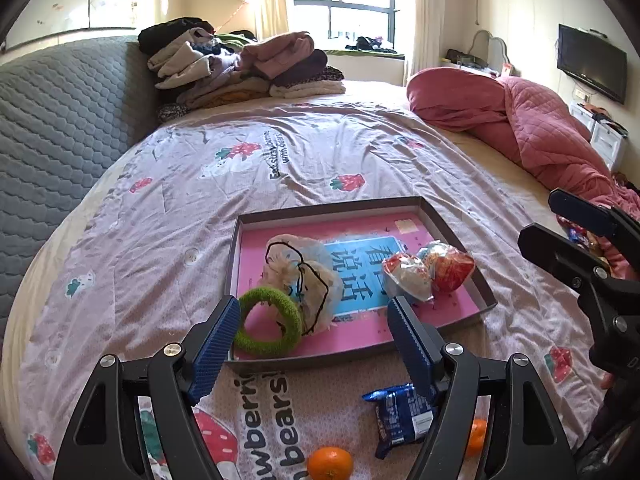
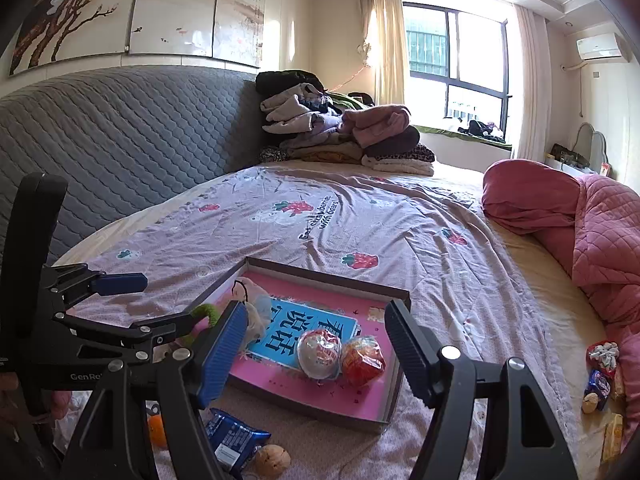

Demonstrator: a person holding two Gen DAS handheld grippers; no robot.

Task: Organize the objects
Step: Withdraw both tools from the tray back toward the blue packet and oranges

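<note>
— On the bed, both tongs [image 1: 312, 344] [image 2: 316, 344] hang spread, empty; the box lid [image 1: 452, 224] sits ahead. What next?
— We drop squarely over the blue packet [image 1: 400, 416] at five o'clock, then pinch.

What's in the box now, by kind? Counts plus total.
In the box:
wrapped snacks: 2
green ring: 1
fluffy pouch with black cord: 1
Total: 4
</note>
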